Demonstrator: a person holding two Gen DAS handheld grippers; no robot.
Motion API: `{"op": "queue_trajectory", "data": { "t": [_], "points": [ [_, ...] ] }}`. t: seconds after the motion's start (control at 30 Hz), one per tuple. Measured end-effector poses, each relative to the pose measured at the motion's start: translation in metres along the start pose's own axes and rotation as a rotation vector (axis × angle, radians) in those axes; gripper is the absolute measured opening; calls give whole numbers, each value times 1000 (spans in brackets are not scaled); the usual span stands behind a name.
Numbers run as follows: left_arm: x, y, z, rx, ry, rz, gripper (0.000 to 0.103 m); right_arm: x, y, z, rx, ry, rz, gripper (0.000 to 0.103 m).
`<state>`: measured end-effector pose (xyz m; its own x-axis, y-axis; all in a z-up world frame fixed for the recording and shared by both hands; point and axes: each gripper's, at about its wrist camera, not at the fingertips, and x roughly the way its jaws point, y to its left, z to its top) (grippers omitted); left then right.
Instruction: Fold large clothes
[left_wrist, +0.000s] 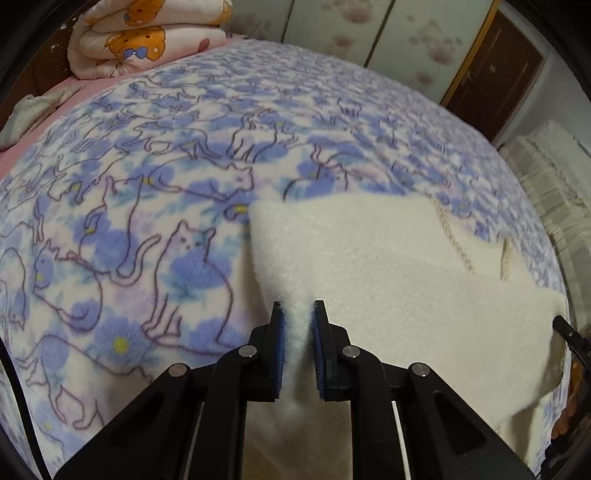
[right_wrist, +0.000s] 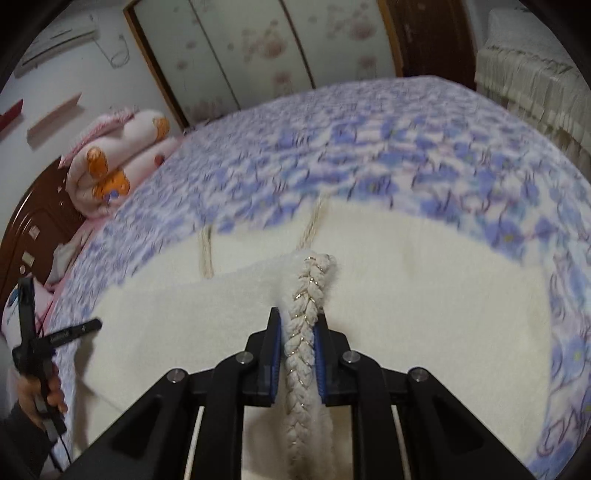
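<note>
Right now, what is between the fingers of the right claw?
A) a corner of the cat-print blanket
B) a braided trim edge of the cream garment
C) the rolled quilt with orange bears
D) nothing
B: in the right wrist view the right claw is closed on the braided trim of the cream garment.

beyond the jaws spreads a bed under a blue-and-white cat-print fleece blanket (left_wrist: 155, 206); far left, a rolled pink bear-print quilt (left_wrist: 147, 40); behind, pale floral sliding wardrobe doors (right_wrist: 258, 48) and a dark brown wooden door (left_wrist: 495, 70).
</note>
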<state>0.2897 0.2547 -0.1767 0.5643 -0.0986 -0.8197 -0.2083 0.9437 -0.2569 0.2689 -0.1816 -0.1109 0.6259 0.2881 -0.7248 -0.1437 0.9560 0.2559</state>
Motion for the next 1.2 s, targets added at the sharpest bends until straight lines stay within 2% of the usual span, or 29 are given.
{"op": "queue_trajectory", "data": {
  "t": [0.07,0.17,0.23,0.33,0.47,0.57,0.7,0.77,0.87,0.93,1.03,1.13,1.17,1.2],
  "points": [
    [6,-1,-2,-3,-22,20,11,20,-4,4,8,28,-36,15],
    [21,-3,-8,43,16,72,14,64,-12,-7,-16,191,-147,23],
    [20,0,-9,63,28,82,22,58,-17,-13,15,177,-132,25],
    [4,7,-6,33,23,109,37,31,-18,-15,44,130,-140,29],
    [-24,2,-9,25,-19,115,38,0,-4,-27,-17,65,-142,34],
    [-37,-19,-25,72,-30,77,40,-2,16,-40,-53,113,-108,34],
    [-35,-60,-58,145,6,-21,41,4,60,-60,-96,152,19,34],
    [-28,-78,-73,181,16,-32,40,8,84,-68,-140,149,58,34],
    [-10,-94,-87,221,39,-2,41,23,109,-78,-187,167,66,34],
    [-1,-96,-93,244,36,29,41,35,112,-81,-198,187,45,34],
    [0,-84,-90,244,15,72,41,35,104,-80,-239,164,-2,30],
    [2,-59,-83,211,20,100,41,28,70,-72,-258,113,-253,32],
    [2,-49,-81,193,28,86,41,28,52,-70,-229,115,-309,32],
    [2,-40,-80,178,42,44,41,26,32,-68,-185,120,-319,31]
  ]
}}
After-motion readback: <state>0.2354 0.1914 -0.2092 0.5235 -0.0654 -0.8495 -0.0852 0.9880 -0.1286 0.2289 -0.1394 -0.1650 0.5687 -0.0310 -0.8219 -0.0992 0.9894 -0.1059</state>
